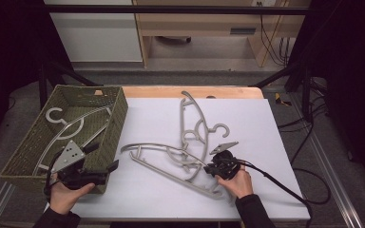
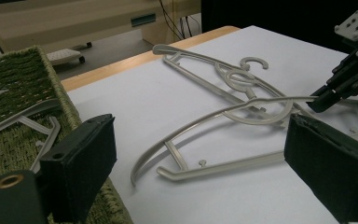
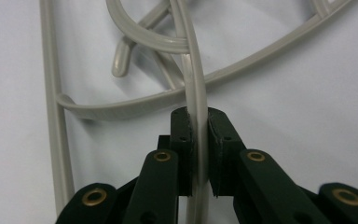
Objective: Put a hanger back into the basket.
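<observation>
Nearest the person, left: left hand-held gripper (image 1: 105, 172), held low by the front corner of the woven basket (image 1: 119, 118), jaws spread wide with nothing between them, aimed across the white sheet toward the loose hangers.

Nearest, right: right hand-held gripper (image 3: 198, 140), jaws clamped on the thin bar of the near grey hanger (image 1: 171, 164). In the right gripper view the bar (image 3: 196, 98) runs straight up between the two pads, pinched from both sides.

Near grey hanger: lies on the bench (image 1: 247, 190) just right of the basket, gripped near its right end. Long axis slants from upper left, beside the basket, to lower right by the right hand (image 1: 240, 183); its open curve faces the basket.

Second grey hanger (image 1: 195, 121): farther back, crossing the first at the hooks, long axis running roughly away from the person, hook (image 1: 222, 130) to the right.

Farthest left: a third hanger (image 1: 69, 130) already inside the basket.

Step in hand, as I judge it: pickup of the near hanger, grip made, lift not begun. Next move likely calls for raising it clear of the crossed hanger without snagging the hooks, then carrying it leftward over the basket rim.
</observation>
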